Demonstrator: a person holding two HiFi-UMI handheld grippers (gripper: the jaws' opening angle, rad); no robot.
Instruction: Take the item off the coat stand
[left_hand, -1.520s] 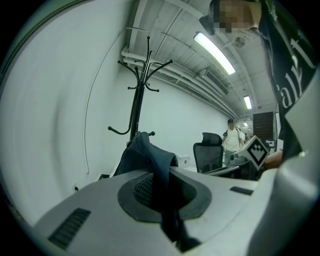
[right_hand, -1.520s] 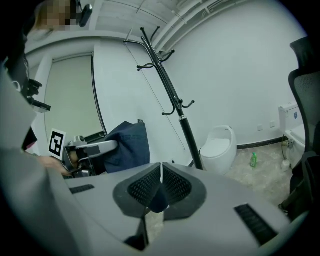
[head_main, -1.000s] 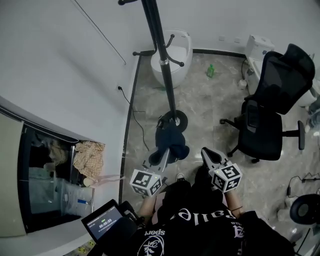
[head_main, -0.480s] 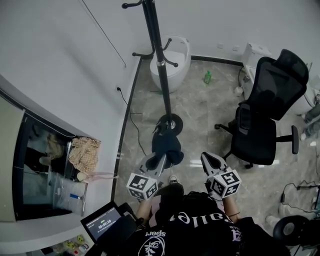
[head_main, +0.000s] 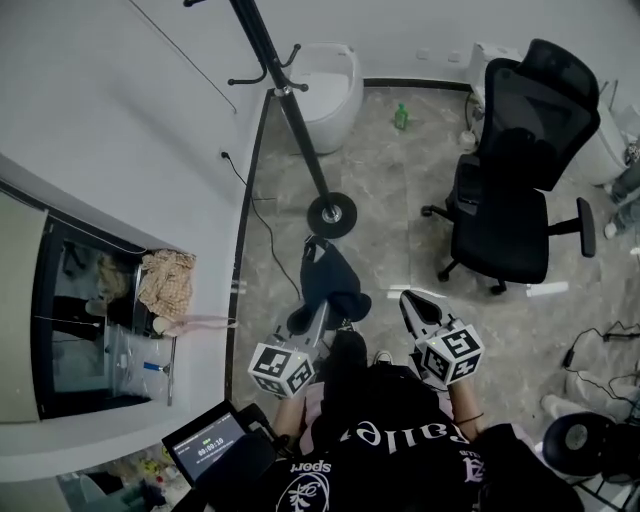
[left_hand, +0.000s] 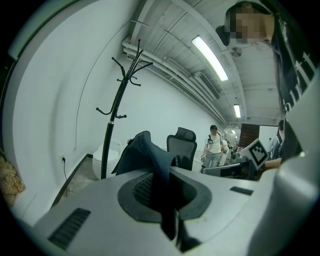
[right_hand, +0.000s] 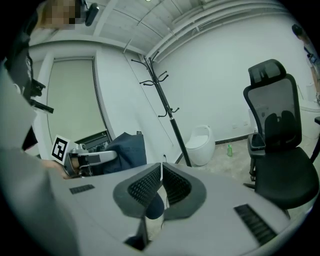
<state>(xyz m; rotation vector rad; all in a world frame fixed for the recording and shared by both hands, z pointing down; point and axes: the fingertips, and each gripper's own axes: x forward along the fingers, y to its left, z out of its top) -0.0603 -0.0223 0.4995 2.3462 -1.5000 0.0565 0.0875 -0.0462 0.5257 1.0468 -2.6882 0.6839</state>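
Observation:
The black coat stand (head_main: 290, 120) rises from its round base (head_main: 331, 213) by the white wall, and its hooks carry nothing. A dark blue garment (head_main: 328, 280) hangs off the stand, pinched in my left gripper (head_main: 322, 308), which is shut on it. In the left gripper view the blue cloth (left_hand: 142, 152) runs down between the pads of the left gripper (left_hand: 161, 187), with the coat stand (left_hand: 117, 110) behind. My right gripper (head_main: 408, 300) hovers beside it, shut with nothing held. In the right gripper view its jaws (right_hand: 161, 180) meet, and the garment (right_hand: 127, 150) shows to the left.
A black office chair (head_main: 505, 200) stands to the right. A white bin (head_main: 325, 90) and a green bottle (head_main: 401, 117) sit near the far wall. A beige cloth (head_main: 165, 283) lies on a shelf at left. A person (left_hand: 216, 145) stands far off.
The left gripper with the blue garment has drawn back from the stand's base, opening a gap between them. The whole view has shifted, and the chair now sits nearer.

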